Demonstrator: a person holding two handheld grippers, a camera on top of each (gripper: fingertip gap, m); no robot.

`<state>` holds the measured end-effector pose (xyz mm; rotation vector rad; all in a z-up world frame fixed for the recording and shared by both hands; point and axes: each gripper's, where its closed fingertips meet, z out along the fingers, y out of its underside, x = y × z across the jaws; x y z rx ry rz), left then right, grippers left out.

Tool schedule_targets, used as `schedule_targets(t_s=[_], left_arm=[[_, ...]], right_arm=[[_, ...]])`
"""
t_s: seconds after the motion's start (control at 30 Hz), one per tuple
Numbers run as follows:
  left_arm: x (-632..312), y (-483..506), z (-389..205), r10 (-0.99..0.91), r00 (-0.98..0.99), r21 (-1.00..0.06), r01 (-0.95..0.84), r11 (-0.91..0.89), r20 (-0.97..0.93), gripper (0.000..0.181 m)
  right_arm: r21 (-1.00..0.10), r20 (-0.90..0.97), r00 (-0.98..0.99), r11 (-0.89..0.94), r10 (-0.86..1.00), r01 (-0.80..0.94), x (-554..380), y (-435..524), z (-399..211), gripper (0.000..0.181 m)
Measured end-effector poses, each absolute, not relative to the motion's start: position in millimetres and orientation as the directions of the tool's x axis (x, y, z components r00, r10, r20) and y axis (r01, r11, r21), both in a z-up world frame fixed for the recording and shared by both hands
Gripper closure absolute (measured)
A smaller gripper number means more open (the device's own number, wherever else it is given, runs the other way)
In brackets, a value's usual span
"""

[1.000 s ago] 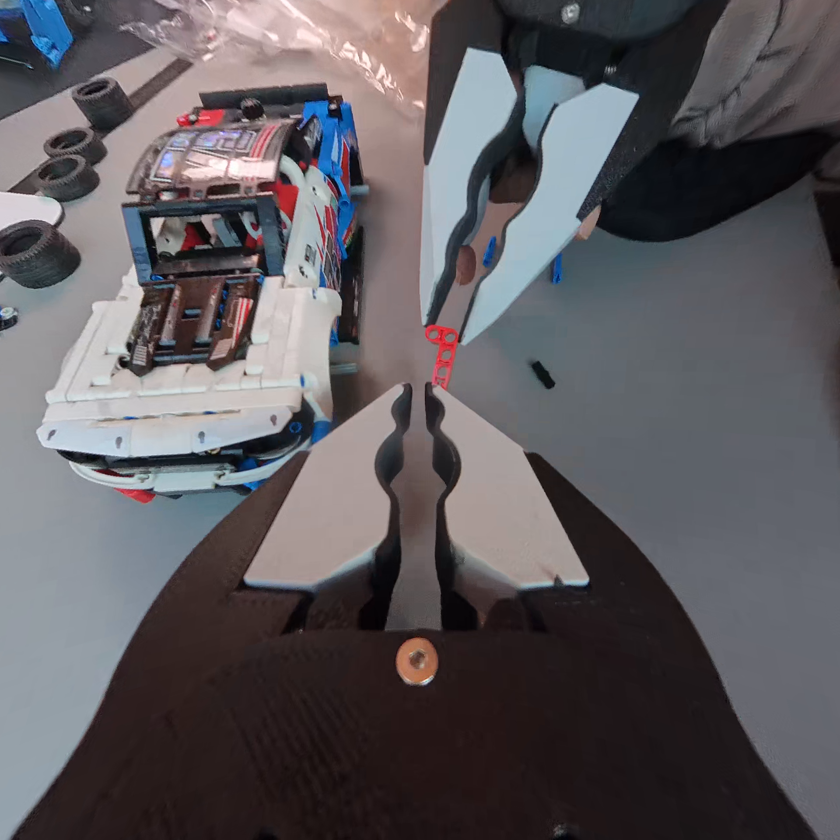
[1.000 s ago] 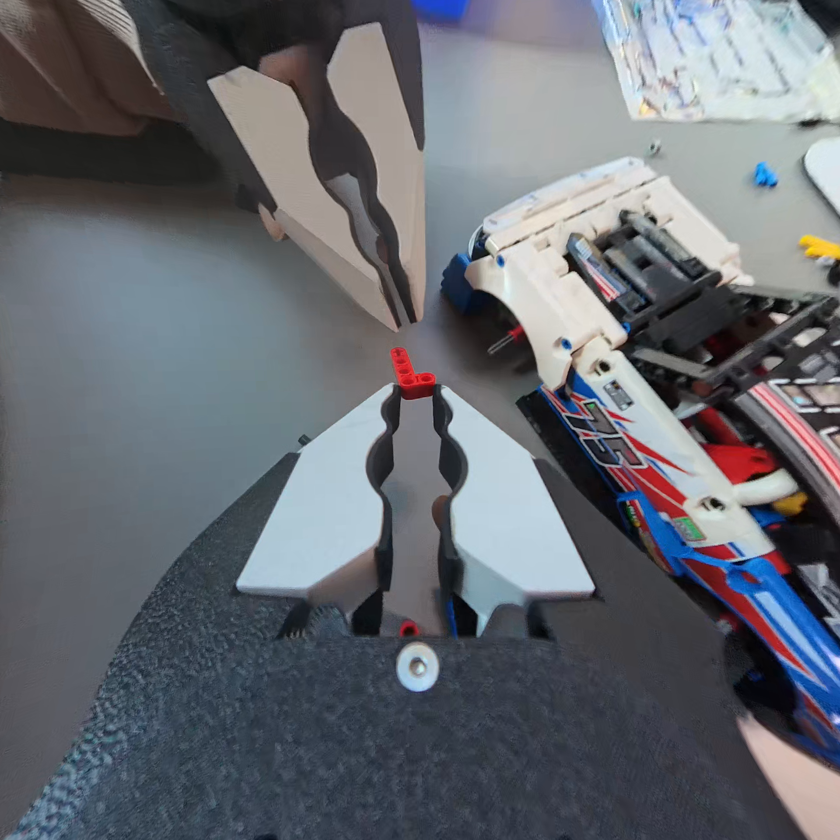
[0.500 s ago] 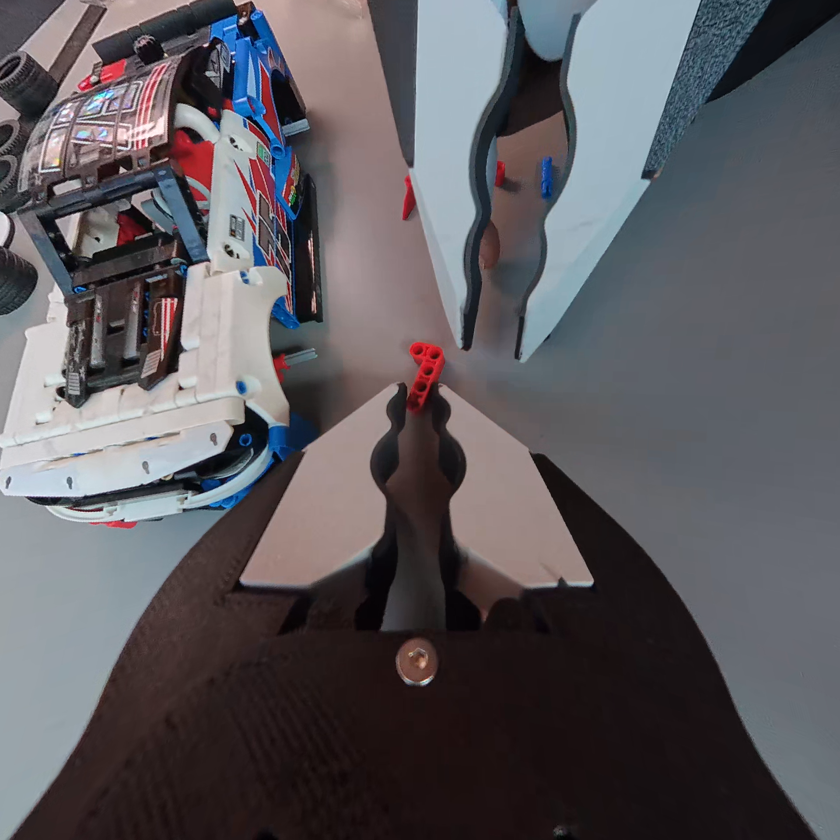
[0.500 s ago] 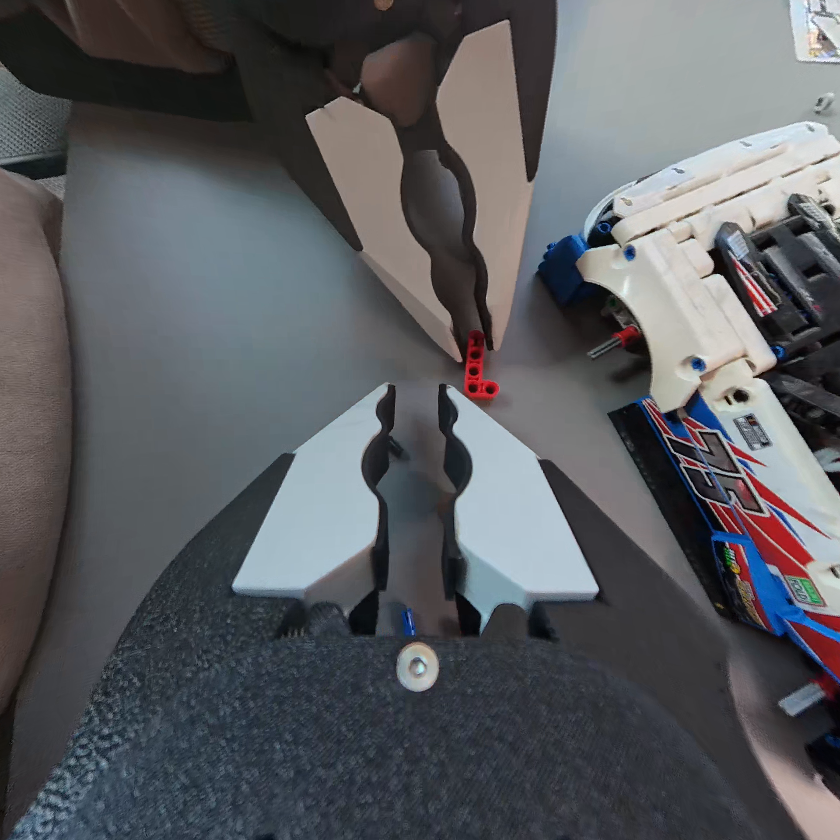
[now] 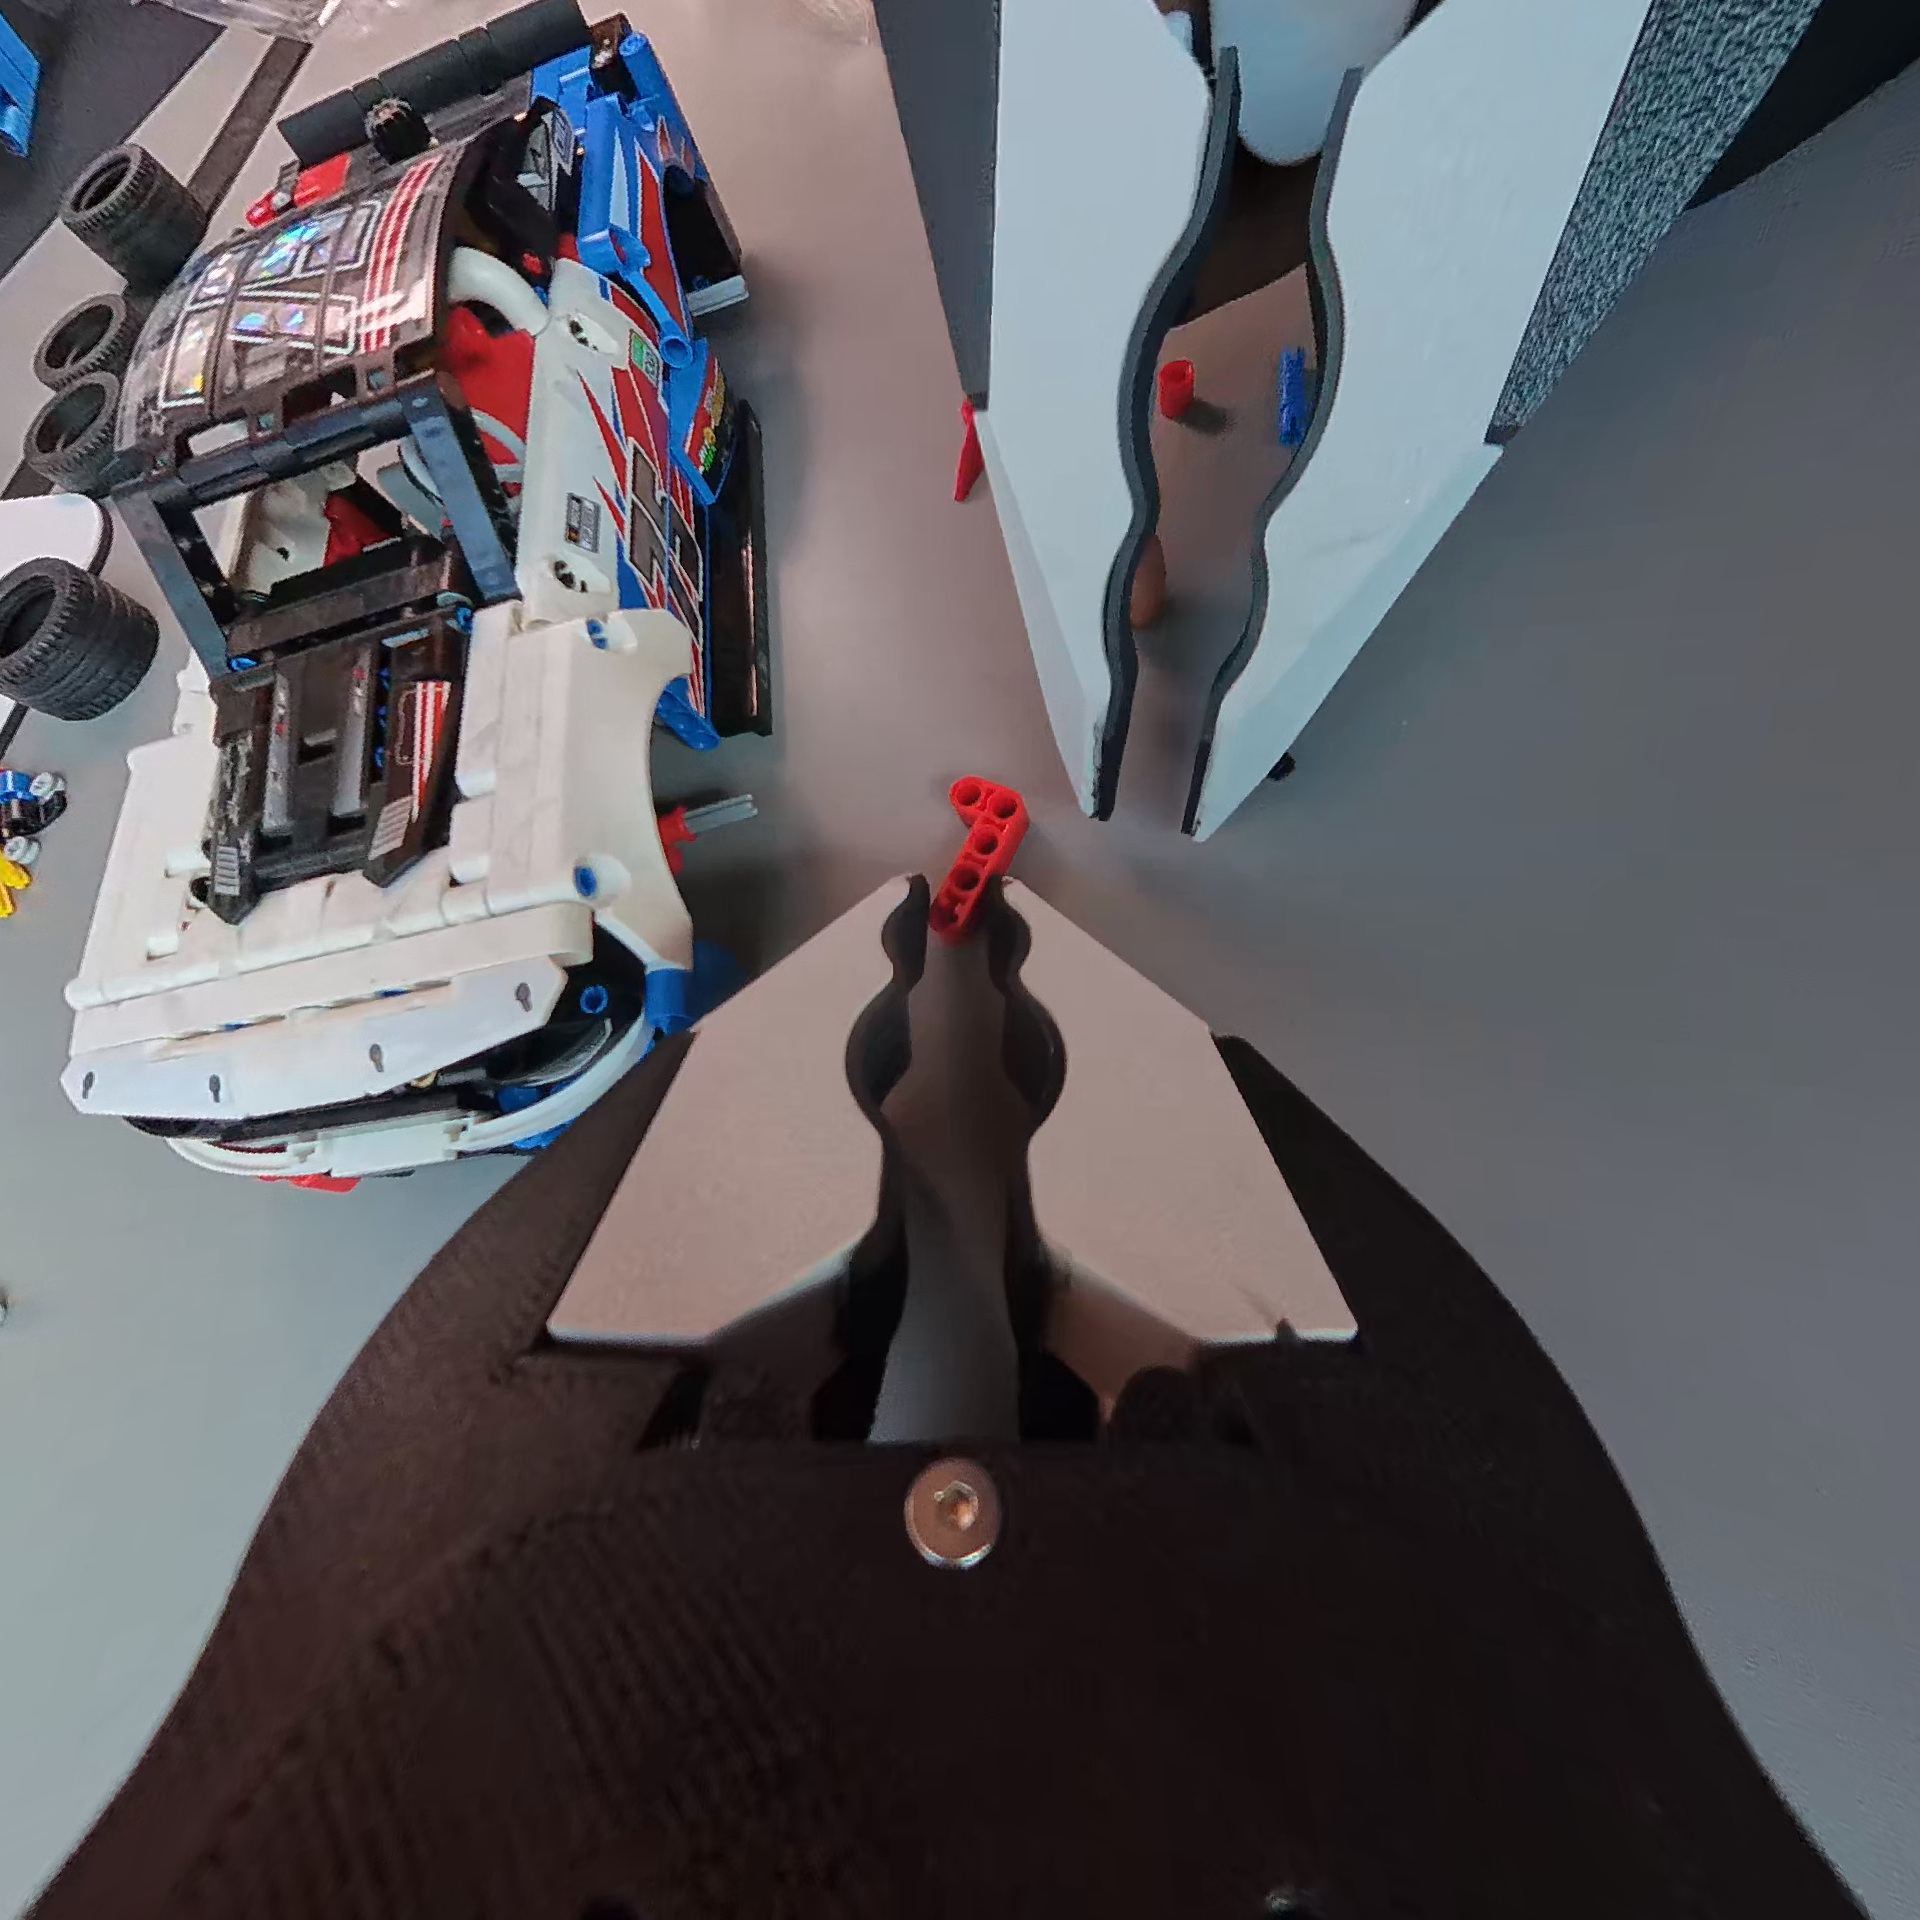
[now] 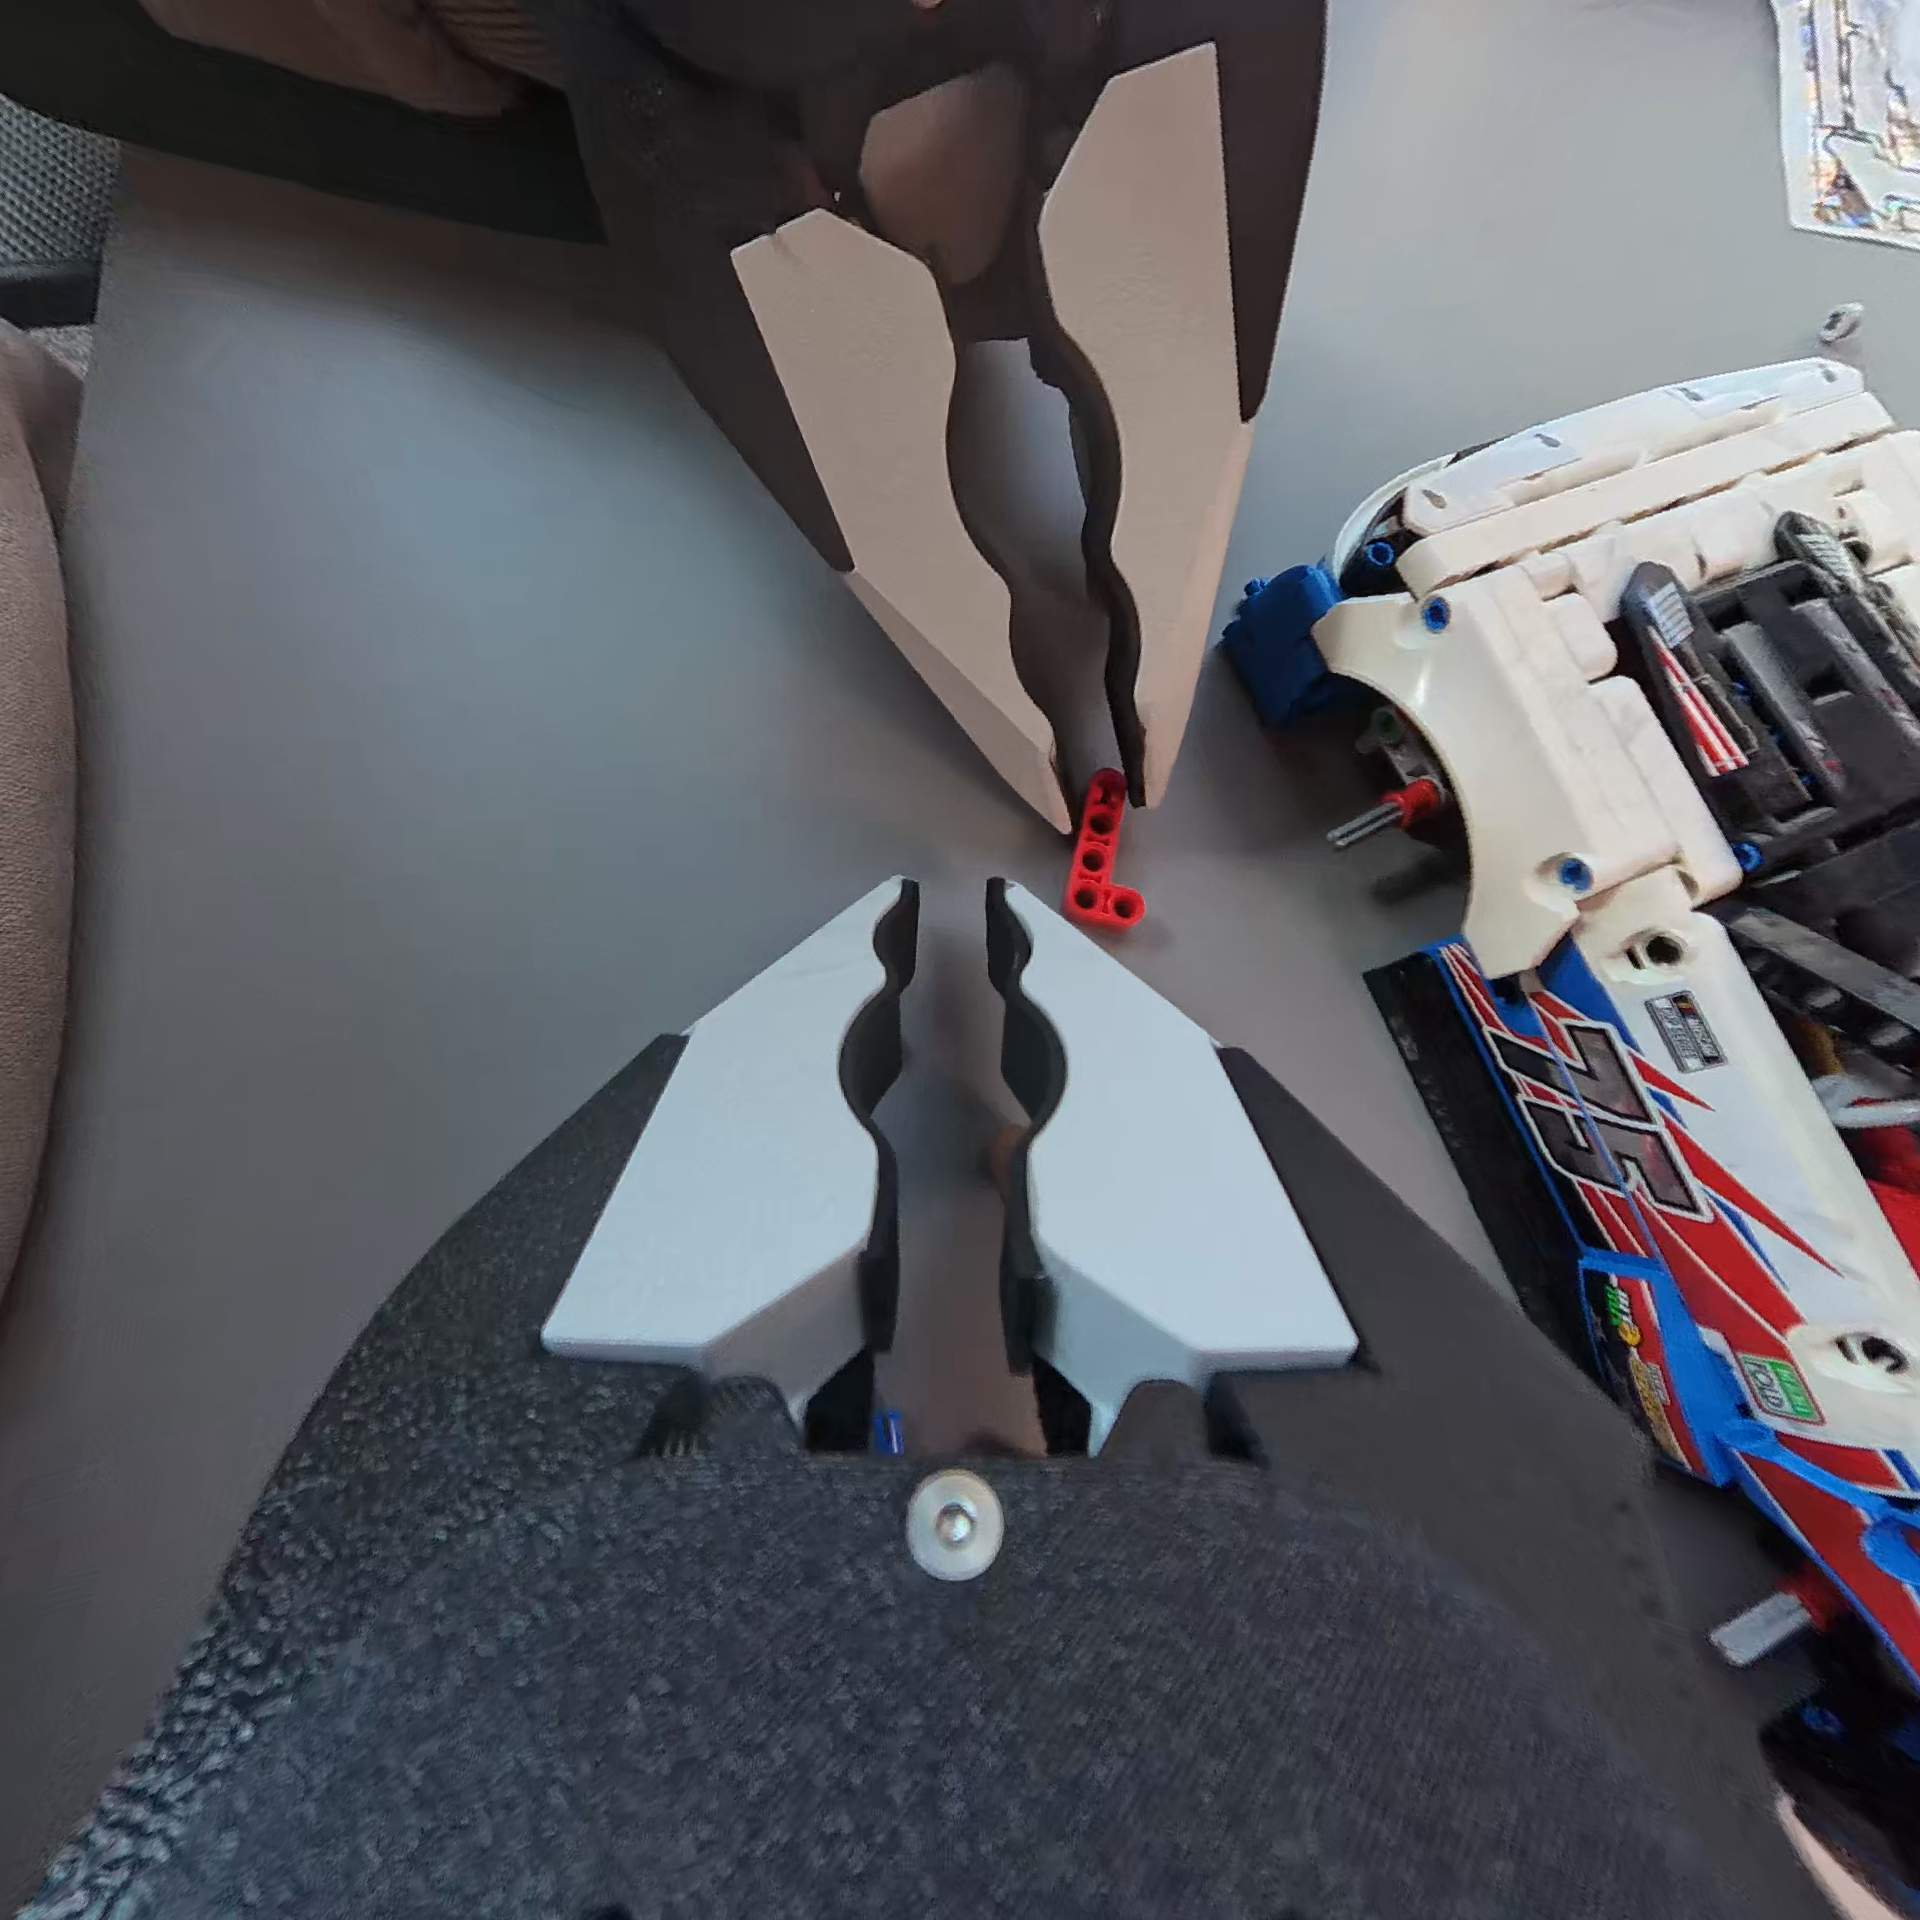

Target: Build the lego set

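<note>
Passed over, red L-beam (image 5: 979, 858) now pinched by left tool (image 5: 958, 885)

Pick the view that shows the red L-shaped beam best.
Right wrist view: the red L-shaped beam shows nearly whole, only its far end pinched in the left hand-held gripper. In the left wrist view the beam shows its short leg, but its lower end sits between that gripper's fingertips.

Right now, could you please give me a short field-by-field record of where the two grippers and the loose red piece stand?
held piece: red L-shaped beam, long end between the tips of the left gripper
right gripper: open, empty, just beside the beam's short leg
car model: on the grey table, to the left gripper's left
loose tyres: beyond the car
</note>
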<state>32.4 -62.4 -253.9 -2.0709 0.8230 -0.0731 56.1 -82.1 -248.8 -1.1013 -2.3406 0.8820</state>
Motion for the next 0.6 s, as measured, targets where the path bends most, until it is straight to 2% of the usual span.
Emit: schedule_targets(t_s=[0.33,0.6], left_arm=[[21.9,-58.1,-235.3,-0.513,0.829,-0.816,-0.446,-0.369,-0.221,0.172],[17.8,-56.4,-220.8,-0.484,0.850,-0.859,-0.395,-0.325,-0.208,0.169]], right_arm=[[-0.866,0.123,-0.561,0.364,0.819,0.343,41.3,-60.5,-206.1,0.173],[-0.909,0.106,-0.484,0.282,0.868,0.307,34.7,-32.7,-197.7,0.174]])
